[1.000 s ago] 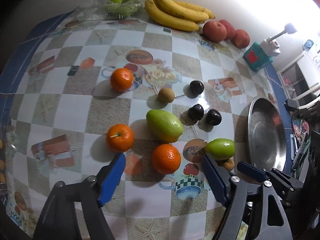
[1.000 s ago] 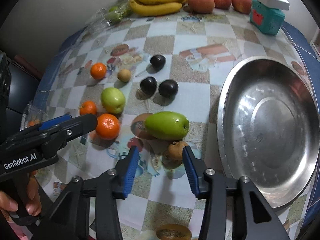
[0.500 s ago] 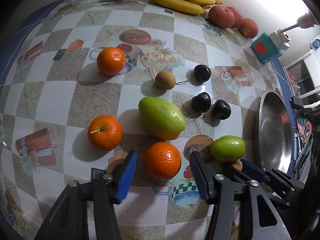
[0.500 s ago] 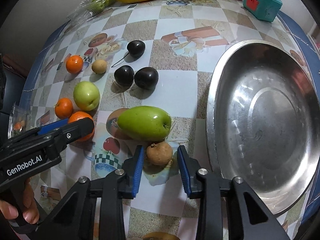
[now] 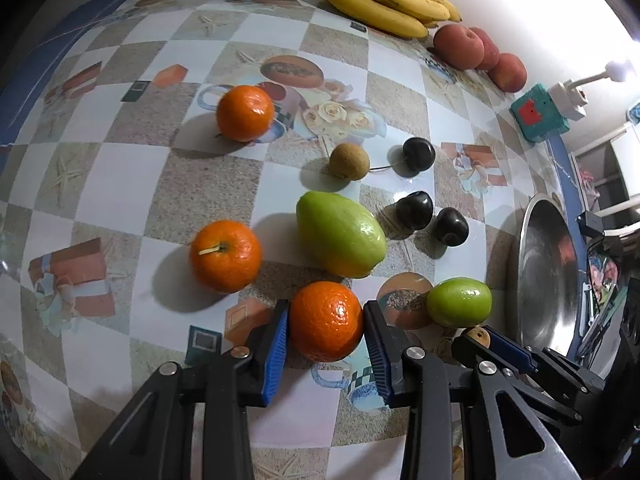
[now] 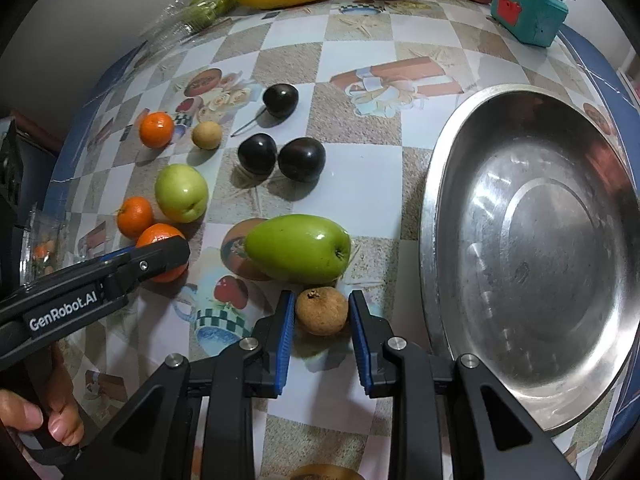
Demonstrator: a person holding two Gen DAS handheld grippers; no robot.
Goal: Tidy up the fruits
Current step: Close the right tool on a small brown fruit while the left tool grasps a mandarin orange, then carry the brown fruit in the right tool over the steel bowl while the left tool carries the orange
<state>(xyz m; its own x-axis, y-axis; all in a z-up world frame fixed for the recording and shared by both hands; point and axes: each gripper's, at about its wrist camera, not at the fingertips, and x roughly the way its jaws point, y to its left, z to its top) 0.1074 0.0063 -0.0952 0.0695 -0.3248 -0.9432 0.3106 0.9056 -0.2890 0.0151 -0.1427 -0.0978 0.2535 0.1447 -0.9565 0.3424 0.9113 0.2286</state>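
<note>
Fruits mid-pickup: left tongs (image 5: 325, 322) pinching orange (image 5: 326, 320); right tongs (image 6: 322, 314) open around brown fruit (image 6: 322, 310). Next: close, carry to pan (image 6: 436, 184).

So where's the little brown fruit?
In the right wrist view, the little brown fruit sits between the right gripper's jaws, just below the big green fruit, left of the metal bowl.
</note>
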